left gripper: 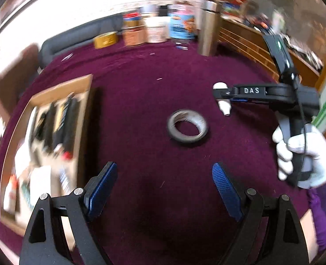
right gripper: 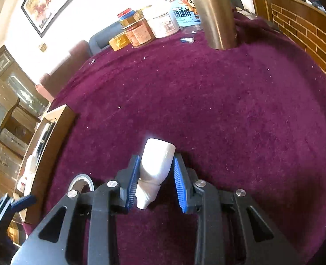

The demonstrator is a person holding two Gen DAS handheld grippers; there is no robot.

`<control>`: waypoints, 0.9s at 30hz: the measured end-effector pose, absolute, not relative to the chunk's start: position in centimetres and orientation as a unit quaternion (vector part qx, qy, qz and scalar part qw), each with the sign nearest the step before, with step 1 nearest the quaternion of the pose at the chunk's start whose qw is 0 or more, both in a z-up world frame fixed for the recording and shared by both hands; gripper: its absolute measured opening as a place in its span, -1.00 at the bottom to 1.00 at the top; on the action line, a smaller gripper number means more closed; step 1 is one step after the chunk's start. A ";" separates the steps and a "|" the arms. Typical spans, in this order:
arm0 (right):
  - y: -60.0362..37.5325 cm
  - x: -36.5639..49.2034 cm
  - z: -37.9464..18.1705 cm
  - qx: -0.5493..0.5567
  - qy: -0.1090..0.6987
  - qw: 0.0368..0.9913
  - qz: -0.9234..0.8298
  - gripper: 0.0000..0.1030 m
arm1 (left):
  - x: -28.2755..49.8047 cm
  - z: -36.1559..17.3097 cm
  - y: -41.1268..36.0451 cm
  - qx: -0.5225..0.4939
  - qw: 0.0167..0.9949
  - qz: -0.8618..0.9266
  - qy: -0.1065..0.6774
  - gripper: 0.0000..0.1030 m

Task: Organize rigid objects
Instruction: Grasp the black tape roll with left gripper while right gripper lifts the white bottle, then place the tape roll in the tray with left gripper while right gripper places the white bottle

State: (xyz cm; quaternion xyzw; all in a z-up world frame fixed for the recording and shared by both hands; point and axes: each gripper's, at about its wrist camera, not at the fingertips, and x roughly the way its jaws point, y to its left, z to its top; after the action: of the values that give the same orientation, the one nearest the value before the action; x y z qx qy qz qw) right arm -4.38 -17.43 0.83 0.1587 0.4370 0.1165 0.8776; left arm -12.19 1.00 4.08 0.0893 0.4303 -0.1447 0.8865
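A: So, closest to the right wrist camera, the right gripper [right gripper: 155,184] has its blue pads closed around a small white bottle [right gripper: 155,165]. The bottle sits between the pads with its ribbed cap pointing back toward the camera and its broad base pointing away. Gripped across the middle like that, it likely carries without tipping.

B: And the other hand?

A: The left gripper [left gripper: 165,193] holds nothing. Its two blue pads stand wide apart over bare purple cloth. Just beyond them a roll of tape [left gripper: 187,128] lies flat on the tablecloth [left gripper: 152,92], so my guess is that hand is lining up on the roll next.

B: Where do things go?

A: At the left edge of the table sits a shallow cardboard box [left gripper: 52,92] already holding dark pens and small white items, blurred in this view. It looks like the collecting tray. From the left wrist camera, the right gripper [left gripper: 223,95] shows to the right of the tape, carried by a hand in a white glove [left gripper: 304,154].

B: Is there room to move?

A: Plenty. The middle of the cloth is open between the tape and the box. Farther back a metal pole [right gripper: 209,11] rises from the table, and behind it jars and tins [right gripper: 154,22] crowd the far edge, with a small battery [right gripper: 187,40] lying loose nearby. A wooden rail borders the right side.
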 end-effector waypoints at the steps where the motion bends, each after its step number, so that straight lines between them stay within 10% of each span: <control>1: -17.3 -4.4 0.9 0.154 0.437 0.879 0.115 -0.47 | -11.6 3.7 0.2 0.101 0.886 -0.149 0.427 0.63; 12: -16.5 -4.0 0.7 0.152 0.435 0.880 0.115 -0.46 | -6.5 0.9 -3.5 0.149 0.867 -0.164 0.446 0.65; 16: -16.5 -4.1 0.7 0.152 0.434 0.881 0.114 -0.46 | -6.1 1.1 -1.3 0.087 0.866 -0.163 0.464 0.00; 27: -14.2 -5.4 2.9 0.149 0.425 0.881 0.146 -0.50 | -10.1 6.0 7.5 -0.051 0.878 -0.177 0.442 0.01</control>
State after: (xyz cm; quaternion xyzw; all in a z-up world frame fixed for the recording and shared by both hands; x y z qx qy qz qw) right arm -5.40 -14.17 2.88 0.1492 0.4249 0.1456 0.8809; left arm -10.15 7.53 6.03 -0.0505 0.4422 -0.1775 0.8777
